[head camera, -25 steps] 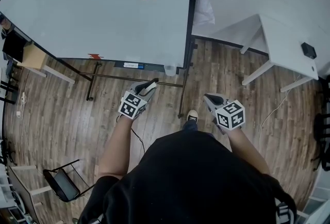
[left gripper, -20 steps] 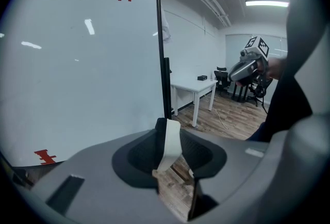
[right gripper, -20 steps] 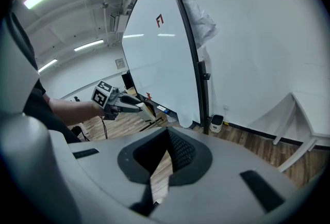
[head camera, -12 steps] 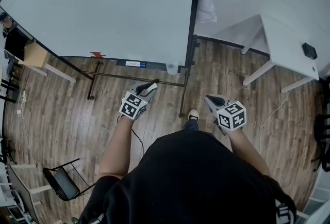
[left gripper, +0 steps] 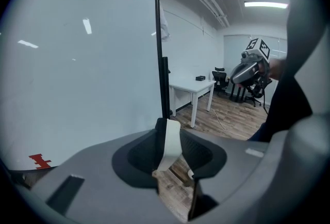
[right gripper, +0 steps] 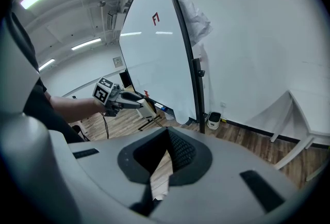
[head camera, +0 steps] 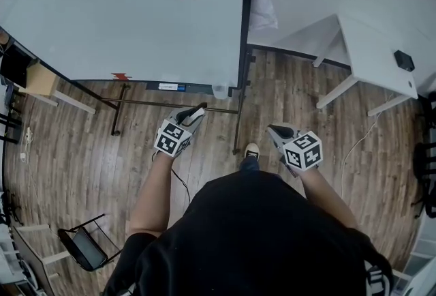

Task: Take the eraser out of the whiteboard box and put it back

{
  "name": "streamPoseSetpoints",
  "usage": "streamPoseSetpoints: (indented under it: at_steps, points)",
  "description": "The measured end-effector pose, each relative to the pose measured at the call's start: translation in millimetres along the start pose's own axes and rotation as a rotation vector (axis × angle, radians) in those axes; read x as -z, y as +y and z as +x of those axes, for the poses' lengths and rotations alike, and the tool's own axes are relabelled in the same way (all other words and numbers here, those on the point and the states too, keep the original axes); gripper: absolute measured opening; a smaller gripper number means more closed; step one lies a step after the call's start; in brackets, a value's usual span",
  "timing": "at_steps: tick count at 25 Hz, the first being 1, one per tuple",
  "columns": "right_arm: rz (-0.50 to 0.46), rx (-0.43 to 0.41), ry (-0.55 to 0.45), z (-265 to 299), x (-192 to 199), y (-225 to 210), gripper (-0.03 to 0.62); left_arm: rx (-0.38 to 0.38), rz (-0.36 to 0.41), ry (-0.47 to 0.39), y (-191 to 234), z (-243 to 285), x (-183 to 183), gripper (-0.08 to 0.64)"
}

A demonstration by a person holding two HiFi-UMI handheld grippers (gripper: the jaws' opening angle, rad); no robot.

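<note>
The whiteboard [head camera: 129,15] stands ahead of me with a red mark near its top. A small translucent box [head camera: 219,91] hangs at its lower right corner, and it shows pale in the right gripper view [right gripper: 180,113]. A blue-and-white item [head camera: 167,86] lies on the bottom ledge; I cannot make out the eraser for certain. My left gripper [head camera: 196,112] [left gripper: 166,126] hovers shut and empty just short of the ledge, pointing at the board. To the right of the board post, my right gripper [head camera: 275,130] [right gripper: 167,134] is also shut and empty.
The board's black post [head camera: 242,49] and stand bar [head camera: 170,104] cross the wooden floor. A white table [head camera: 375,56] with a small black object [head camera: 404,60] stands at the right. A folding chair [head camera: 85,243] sits at lower left. A small bin [right gripper: 214,120] stands by the wall.
The board and table have slid slightly left in the head view. Both grippers hold nearly the same pose, shut and empty.
</note>
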State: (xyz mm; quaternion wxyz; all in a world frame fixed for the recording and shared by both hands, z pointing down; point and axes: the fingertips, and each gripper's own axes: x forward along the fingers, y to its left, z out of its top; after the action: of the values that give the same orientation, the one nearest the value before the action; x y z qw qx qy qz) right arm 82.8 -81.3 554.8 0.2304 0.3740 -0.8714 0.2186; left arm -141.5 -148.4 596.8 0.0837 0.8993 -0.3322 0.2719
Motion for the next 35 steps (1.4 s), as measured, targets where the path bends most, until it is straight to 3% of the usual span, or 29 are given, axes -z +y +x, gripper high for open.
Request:
streamPoseSetpoints:
  at_steps: [35]
  points:
    - [0.013, -0.043, 0.058, 41.8, -18.2, -55.0, -0.005, 0.044, 0.008, -0.050, 37.9, 87.8, -82.5, 0.144]
